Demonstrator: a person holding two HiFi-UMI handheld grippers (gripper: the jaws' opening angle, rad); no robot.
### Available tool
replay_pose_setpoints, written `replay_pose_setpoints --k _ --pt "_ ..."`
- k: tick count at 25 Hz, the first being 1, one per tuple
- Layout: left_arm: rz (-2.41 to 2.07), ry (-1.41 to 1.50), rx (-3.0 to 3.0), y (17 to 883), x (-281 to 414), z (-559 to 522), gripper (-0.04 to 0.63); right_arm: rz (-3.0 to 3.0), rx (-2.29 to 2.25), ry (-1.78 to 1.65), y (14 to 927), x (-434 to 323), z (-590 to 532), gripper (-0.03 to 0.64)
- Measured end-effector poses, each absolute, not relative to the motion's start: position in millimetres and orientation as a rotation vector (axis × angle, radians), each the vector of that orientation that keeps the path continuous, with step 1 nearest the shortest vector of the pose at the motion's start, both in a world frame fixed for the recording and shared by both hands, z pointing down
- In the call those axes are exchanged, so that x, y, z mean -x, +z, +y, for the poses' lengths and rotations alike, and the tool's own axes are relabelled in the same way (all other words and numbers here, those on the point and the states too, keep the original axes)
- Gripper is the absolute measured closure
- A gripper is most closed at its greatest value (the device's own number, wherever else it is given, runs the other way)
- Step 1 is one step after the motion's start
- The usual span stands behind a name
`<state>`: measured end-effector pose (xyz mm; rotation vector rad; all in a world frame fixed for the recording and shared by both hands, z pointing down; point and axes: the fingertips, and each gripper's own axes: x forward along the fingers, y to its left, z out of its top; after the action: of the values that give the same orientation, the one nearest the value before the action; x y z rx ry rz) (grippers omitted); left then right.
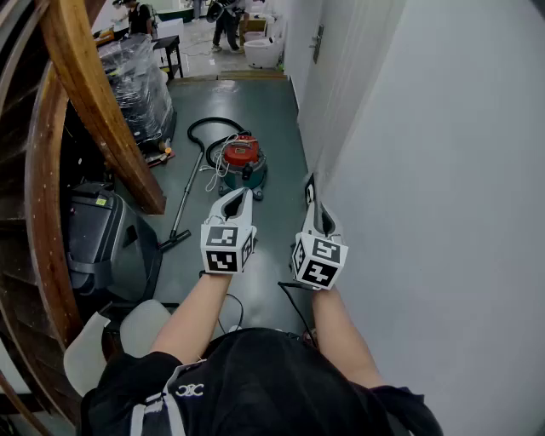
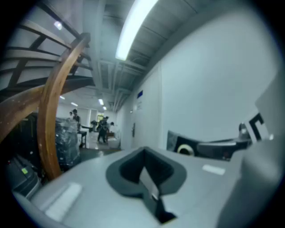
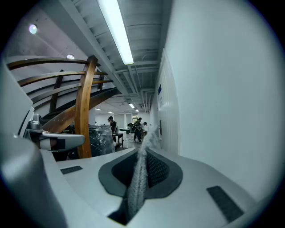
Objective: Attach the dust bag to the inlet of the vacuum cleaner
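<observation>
Narrow corridor: plain white wall [image 1: 443, 170] on the right w/ a door handle plate [image 1: 317, 43]; dark grey-green floor [image 1: 277, 119]. Left side: curved wooden stair beams [image 1: 94, 102], a plastic-wrapped stack [image 1: 136, 81], a dark grey unit [image 1: 98, 238], pale chair seats [image 1: 89, 349] nearest. Long strip light [image 3: 116, 31] on the ceiling. Far end opens to a brighter rm w/ people [image 1: 226, 21] standing.
</observation>
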<state>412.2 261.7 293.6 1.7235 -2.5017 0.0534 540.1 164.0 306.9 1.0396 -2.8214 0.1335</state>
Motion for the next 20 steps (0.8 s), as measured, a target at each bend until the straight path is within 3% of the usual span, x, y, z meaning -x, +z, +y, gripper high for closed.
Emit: replay_pose_setpoints --k 20 --pt "-2.490 0.086 -1.609 327.7 -437.5 238.2 0.598 -2.849 -0.907 0.185 325.3 -555.5 140.9 0.601"
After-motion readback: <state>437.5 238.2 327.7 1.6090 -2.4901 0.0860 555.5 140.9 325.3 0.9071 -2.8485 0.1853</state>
